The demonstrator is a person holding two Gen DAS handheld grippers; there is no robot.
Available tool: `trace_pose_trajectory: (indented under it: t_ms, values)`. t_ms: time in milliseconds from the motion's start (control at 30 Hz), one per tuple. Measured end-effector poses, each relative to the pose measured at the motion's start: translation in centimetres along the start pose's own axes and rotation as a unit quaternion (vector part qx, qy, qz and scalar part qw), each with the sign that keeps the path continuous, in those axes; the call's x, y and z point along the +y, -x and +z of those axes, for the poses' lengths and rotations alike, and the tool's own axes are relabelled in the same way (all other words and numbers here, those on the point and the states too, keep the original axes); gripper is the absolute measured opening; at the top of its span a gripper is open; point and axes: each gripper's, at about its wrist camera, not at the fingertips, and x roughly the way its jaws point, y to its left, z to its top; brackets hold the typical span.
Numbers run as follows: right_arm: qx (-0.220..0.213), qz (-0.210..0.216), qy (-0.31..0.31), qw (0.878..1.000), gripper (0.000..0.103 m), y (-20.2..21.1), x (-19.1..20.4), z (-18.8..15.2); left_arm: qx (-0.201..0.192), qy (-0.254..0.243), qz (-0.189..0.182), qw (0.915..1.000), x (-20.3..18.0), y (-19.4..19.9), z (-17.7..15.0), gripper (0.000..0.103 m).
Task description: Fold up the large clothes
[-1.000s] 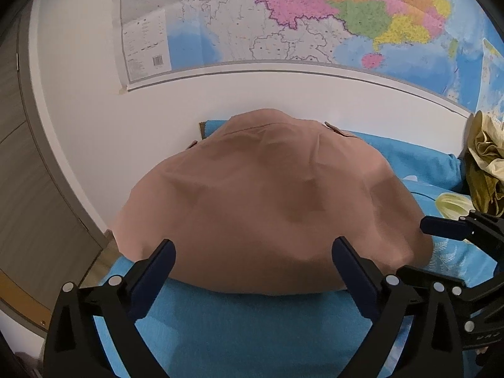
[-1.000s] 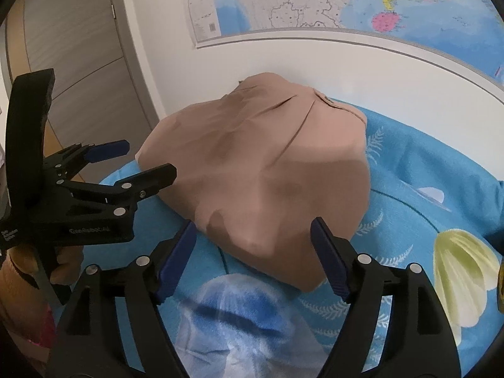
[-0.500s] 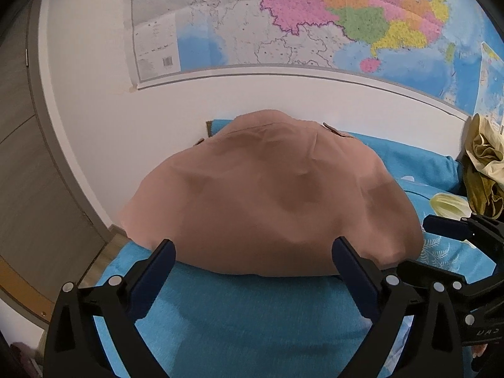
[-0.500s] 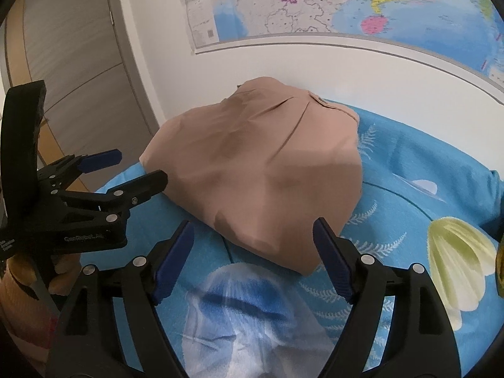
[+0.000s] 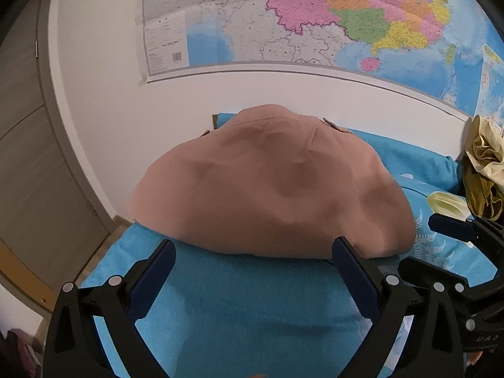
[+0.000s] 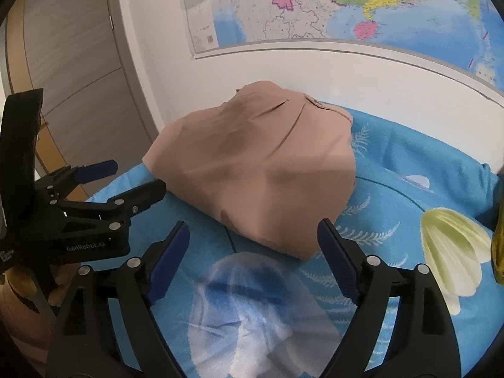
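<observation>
A wall map (image 5: 315, 19) covers the upper part of the white wall (image 5: 104, 100) behind the work surface. Below it, a blue bedsheet (image 6: 409, 163) with a fern and flower print spreads across the whole surface. The folded tan garment (image 5: 271, 186) lies on this sheet near the wall, resting flat in a rounded bundle, with a seam running down its upper face. A crumpled olive-yellow cloth (image 5: 482, 170) sits at the far right edge, apart from the garment.

The left gripper (image 5: 252, 261) hovers just in front of the garment's near edge, jaws spread wide, nothing between them. The right gripper (image 6: 253, 242) stands at the garment's near right corner; its jaws have just been opening and are released, with no fabric pinched between the pads.
</observation>
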Motion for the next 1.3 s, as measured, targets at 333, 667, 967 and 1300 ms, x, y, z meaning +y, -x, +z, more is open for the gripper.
trace_pose_trajectory:
  t_ms: [333,667,967,1300]
  values:
    - [-0.017,-0.015,0.008,1.0,0.097,2.0,1.5,-1.5,-0.007,0.016,0.011,0.9998,0.1,2.4,-1.1,0.096]
    - [-0.028,-0.018,-0.002,0.999,0.097,3.9,2.1,-2.8,-0.008,0.017,0.007,0.9998,-0.4,3.9,-1.7,0.096]
    - [-0.029,-0.02,-0.008,0.999,0.097,5.0,2.7,-4.0,-0.016,0.015,0.009,0.9997,-0.7,5.2,-2.1,0.096]
    - [-0.034,-0.023,-0.007,0.999,0.097,6.0,2.9,-4.5,-0.012,0.011,0.008,0.9998,-1.3,5.8,-2.7,0.096]
